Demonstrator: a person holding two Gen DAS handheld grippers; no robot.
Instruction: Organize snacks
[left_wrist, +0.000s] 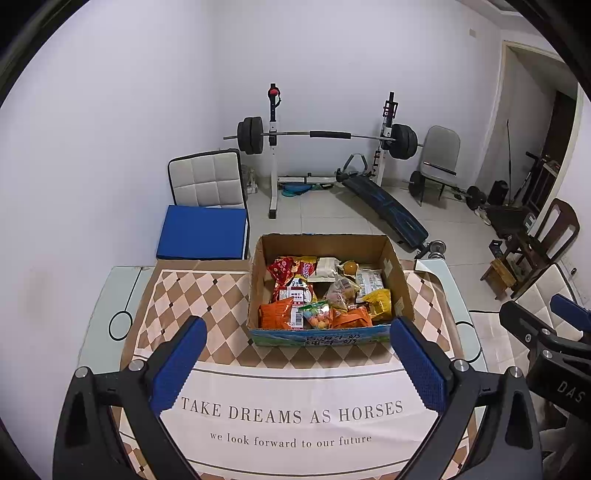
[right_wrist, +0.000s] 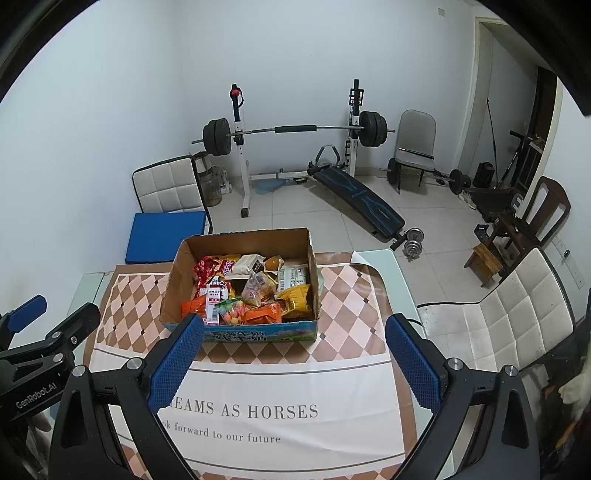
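Observation:
An open cardboard box (left_wrist: 400, 295) (right_wrist: 173, 284) stands on the table, filled with several snack packets: orange bags (left_wrist: 275, 314) (right_wrist: 260, 314), a yellow bag (left_wrist: 378, 302) (right_wrist: 297, 299), red packets (left_wrist: 280, 269) (right_wrist: 207, 267) and a clear bag of coloured sweets (left_wrist: 317, 314) (right_wrist: 232, 312). My left gripper (left_wrist: 299, 338) hangs open just in front of the box, nothing between its blue pads. My right gripper (right_wrist: 295, 334) is open too, near the box's front edge. Each gripper shows at the side of the other's view: right gripper (left_wrist: 546, 325), left gripper (right_wrist: 51, 317).
A tablecloth (left_wrist: 288, 417) (right_wrist: 258, 413) with a diamond pattern and printed words covers the glass table. Padded chairs (left_wrist: 207, 181) (right_wrist: 517, 317) stand at the table's far left and right. Behind are a barbell rack (left_wrist: 325, 136), a bench (right_wrist: 358, 199), dumbbells (right_wrist: 413, 240) and wooden stools.

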